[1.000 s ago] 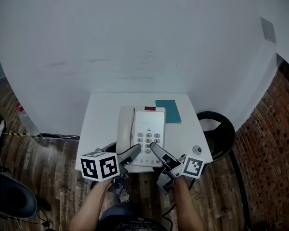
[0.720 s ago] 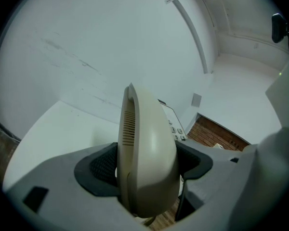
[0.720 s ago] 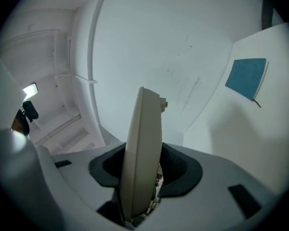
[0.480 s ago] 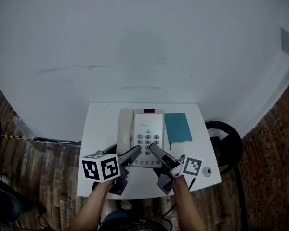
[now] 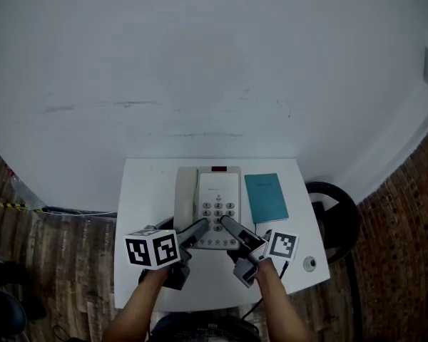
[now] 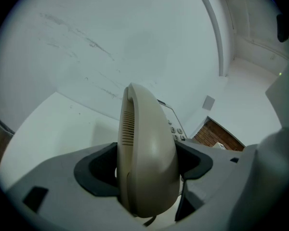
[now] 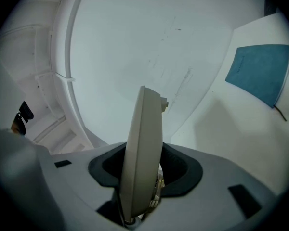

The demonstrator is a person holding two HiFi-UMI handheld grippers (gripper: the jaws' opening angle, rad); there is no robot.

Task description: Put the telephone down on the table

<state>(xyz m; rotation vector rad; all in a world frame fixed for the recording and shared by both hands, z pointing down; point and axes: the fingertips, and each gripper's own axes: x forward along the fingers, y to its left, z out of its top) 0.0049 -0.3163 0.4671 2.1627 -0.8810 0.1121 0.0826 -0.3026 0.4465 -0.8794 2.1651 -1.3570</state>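
Note:
A beige desk telephone [image 5: 217,191] with a keypad and its handset [image 5: 185,194] along its left side is over the white table [image 5: 146,212]. My left gripper [image 5: 200,228] is shut on the near end of the handset [image 6: 147,153]. My right gripper [image 5: 227,224] is shut on the near edge of the telephone's base [image 7: 142,153], which stands edge-on between its pads. Both grippers hold the phone from its near side. I cannot tell whether the phone rests on the table or hangs just above it.
A teal notebook [image 5: 265,197] lies on the table right of the phone, also in the right gripper view [image 7: 260,73]. A small round object [image 5: 310,263] sits near the table's front right corner. A black round stool [image 5: 335,212] stands beside the table on the wood floor.
The head view has shifted, and more of the table shows. The phone now appears beside the notebook instead of in front of it. Both grippers keep their hold.

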